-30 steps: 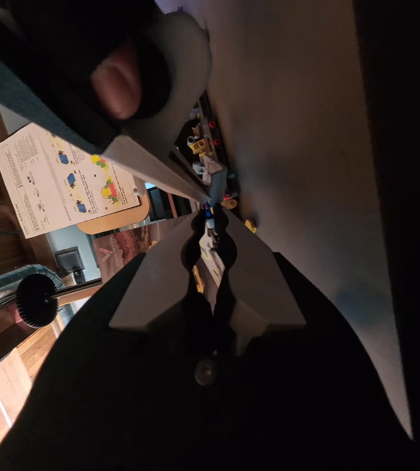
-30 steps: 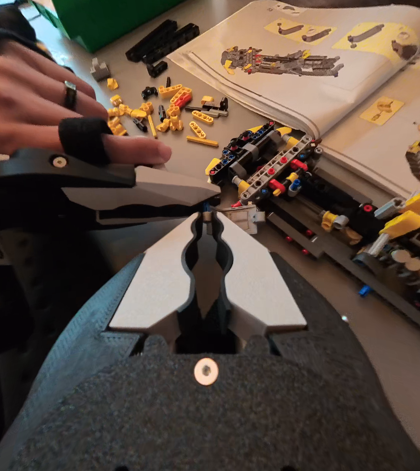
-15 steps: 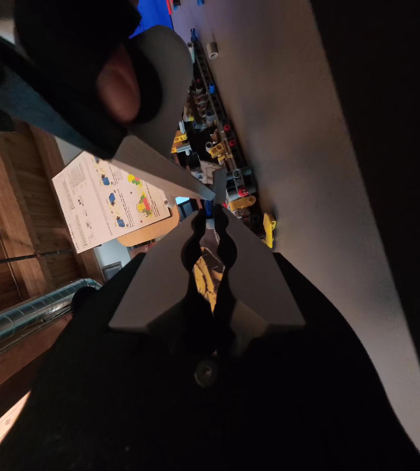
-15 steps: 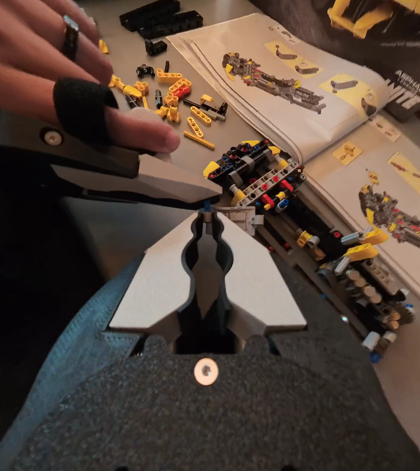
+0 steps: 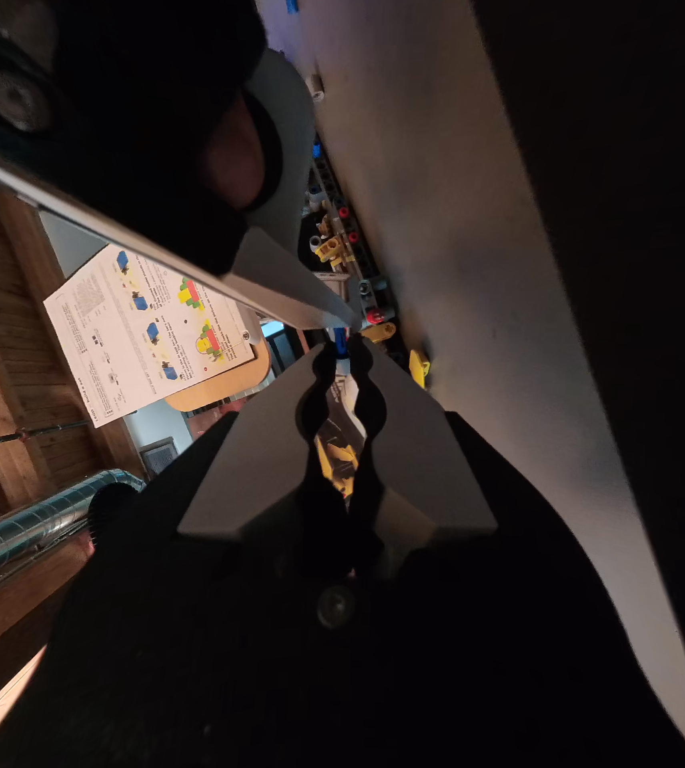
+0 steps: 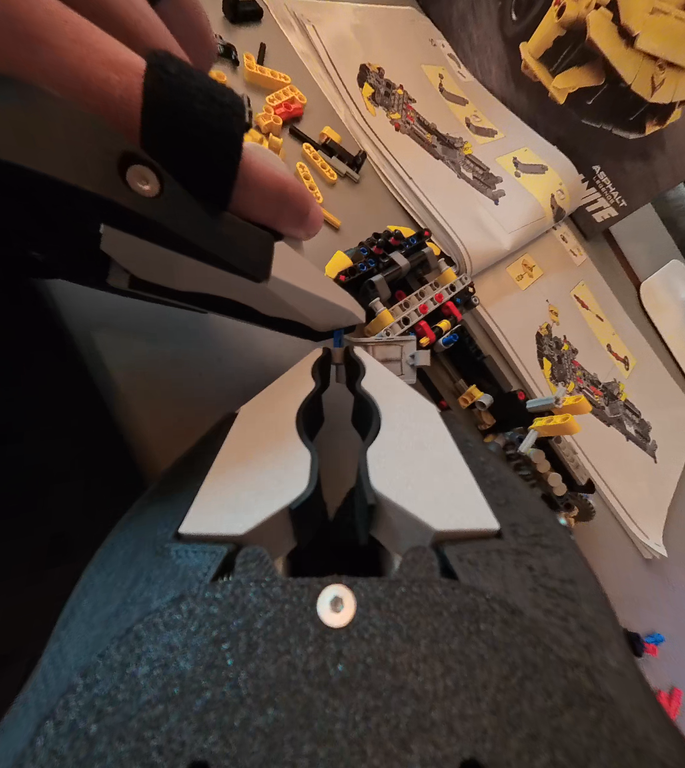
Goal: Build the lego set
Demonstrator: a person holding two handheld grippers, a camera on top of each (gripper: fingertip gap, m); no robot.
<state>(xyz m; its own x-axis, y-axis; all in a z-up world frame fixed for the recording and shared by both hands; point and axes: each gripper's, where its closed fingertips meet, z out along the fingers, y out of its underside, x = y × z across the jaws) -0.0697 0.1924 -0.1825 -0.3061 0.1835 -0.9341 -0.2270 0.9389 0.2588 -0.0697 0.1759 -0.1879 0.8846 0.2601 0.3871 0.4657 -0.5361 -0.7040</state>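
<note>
Above a grey table [image 6: 191, 374], two grippers are meeting tip to tip: the right gripper [image 6: 337, 353] and left gripper [image 5: 340, 347] are both pinching one small blue-and-grey pin [image 6: 337, 347], beside the half-built lego model [image 6: 407, 291].

printed sheet [image 5: 147, 332]: small text | box [image 6: 607, 195]: white lettering | booklet [image 6: 436, 120]: diagrams only

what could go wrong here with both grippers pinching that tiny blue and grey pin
1. The blue and grey pin is held only at the tips of the right gripper and the left gripper, so it could twist or pop out.
2. If dropped, it may get lost among the loose yellow pieces.
</note>
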